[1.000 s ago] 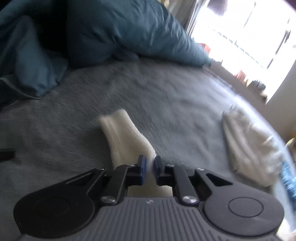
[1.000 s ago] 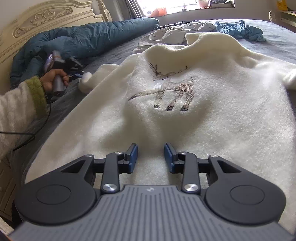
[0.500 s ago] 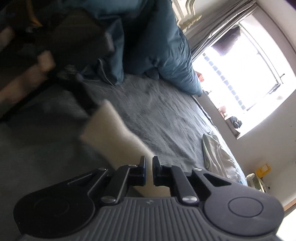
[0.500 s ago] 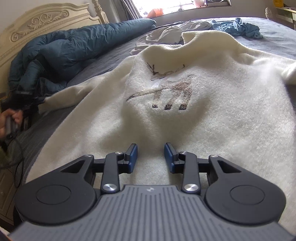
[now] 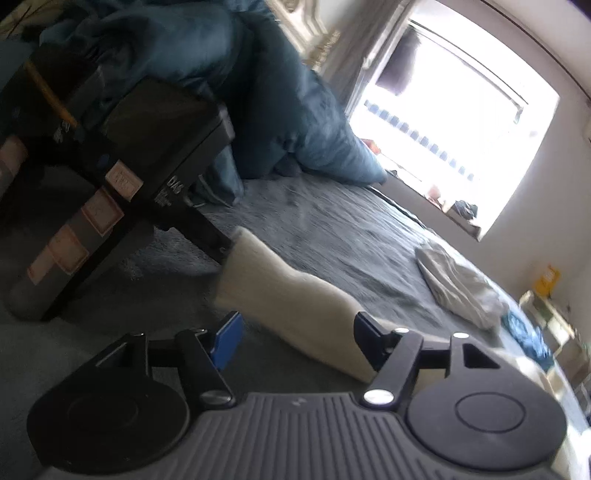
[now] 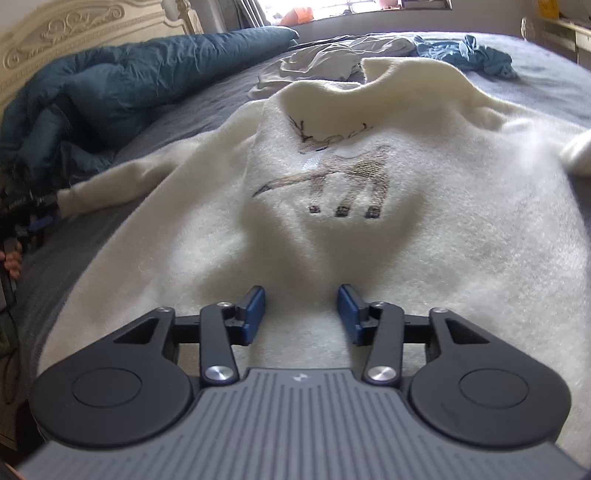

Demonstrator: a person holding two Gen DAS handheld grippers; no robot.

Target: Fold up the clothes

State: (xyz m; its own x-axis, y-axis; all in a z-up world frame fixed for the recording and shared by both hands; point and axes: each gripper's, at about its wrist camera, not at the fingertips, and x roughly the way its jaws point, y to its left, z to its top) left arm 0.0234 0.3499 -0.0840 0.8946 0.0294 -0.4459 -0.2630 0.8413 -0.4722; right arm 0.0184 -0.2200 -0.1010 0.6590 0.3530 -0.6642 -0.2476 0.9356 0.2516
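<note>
Right wrist view first: my cream sweater (image 6: 369, 236) lies face up across the grey bedspread (image 6: 546, 85), its embroidered deer (image 6: 332, 184) toward the collar and its left sleeve (image 6: 122, 184) stretched out flat toward the headboard side. My right gripper (image 6: 301, 314) hangs just over the lower body of the sweater, jaws set apart with only fleece showing between them, holding nothing. In the left wrist view, my left gripper (image 5: 295, 332) stands wide open with the sleeve (image 5: 288, 295) lying between the blue pads (image 5: 227, 338); whether the far pad touches the cloth I cannot tell.

I judge this to be the laying-out step: garment spread, sleeve extended, no fold made yet. The next move, I think, calls for closing on the sleeve near its cuff and carrying it across the chest, while my right tool pins or takes the hem.

The sweater is thick, fuzzy fleece, soft-edged and likely to hold a loose fold rather than a crease. The bedspread is a low, plush nap. Past the collar sit a crumpled white garment (image 6: 325, 62) and a bunched blue one (image 6: 476, 55); a puffy teal duvet (image 6: 129, 77) lies along the carved cream headboard (image 6: 74, 33). Something dark and boxy (image 5: 122, 147) stands beyond the cuff.
</note>
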